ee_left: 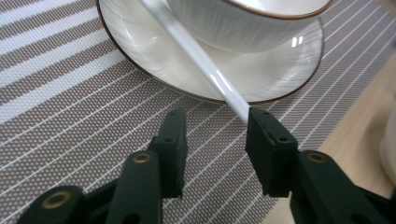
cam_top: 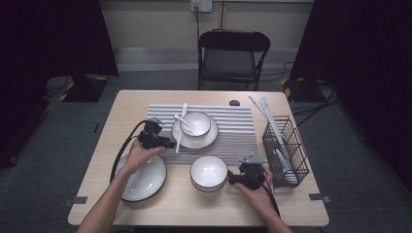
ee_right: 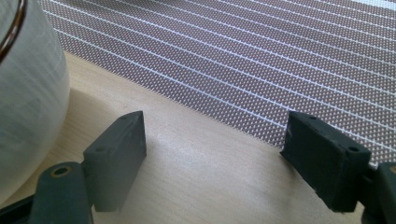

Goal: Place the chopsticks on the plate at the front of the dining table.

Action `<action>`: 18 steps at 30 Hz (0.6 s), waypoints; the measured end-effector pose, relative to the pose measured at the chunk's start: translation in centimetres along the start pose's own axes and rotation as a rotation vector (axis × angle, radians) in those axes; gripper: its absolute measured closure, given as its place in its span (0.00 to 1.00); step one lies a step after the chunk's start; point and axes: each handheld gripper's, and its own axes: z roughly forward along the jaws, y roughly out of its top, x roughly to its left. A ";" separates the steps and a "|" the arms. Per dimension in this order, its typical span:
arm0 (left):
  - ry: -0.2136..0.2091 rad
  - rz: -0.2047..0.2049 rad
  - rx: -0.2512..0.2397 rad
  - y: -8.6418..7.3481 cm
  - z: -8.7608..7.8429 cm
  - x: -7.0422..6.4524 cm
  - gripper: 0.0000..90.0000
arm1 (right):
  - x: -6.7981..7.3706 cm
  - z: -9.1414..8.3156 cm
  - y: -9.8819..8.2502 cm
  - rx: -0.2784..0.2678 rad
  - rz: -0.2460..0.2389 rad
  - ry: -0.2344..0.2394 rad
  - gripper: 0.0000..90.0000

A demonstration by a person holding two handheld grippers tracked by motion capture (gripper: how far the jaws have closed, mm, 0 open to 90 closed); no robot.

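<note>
A white chopstick [cam_top: 180,132] leans across the rim of a small plate [cam_top: 210,138] that carries a bowl [cam_top: 196,123] with a spoon [cam_top: 182,120]. My left gripper [cam_top: 171,143] hovers low over the striped placemat [cam_top: 233,131] at the chopstick's near end. In the left gripper view its jaws stand apart [ee_left: 215,122]; the chopstick [ee_left: 196,53] ends against the tip of the right-hand jaw, not pinched. My right gripper [cam_top: 232,178] rests on the table beside an empty bowl [cam_top: 208,172], open [ee_right: 215,123] with bare wood between the jaws and the bowl's wall [ee_right: 23,93] at the left.
A large plate [cam_top: 145,182] lies under the left forearm at the table's front left. A black wire basket [cam_top: 285,150] with several white chopsticks [cam_top: 267,114] stands at the right edge. A folding chair [cam_top: 232,53] stands behind the table.
</note>
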 end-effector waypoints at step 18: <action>-0.011 0.027 -0.031 -1.9 -1.5 -1.8 0.38 | 0.1 0.0 0.0 -0.001 0.003 -0.005 0.23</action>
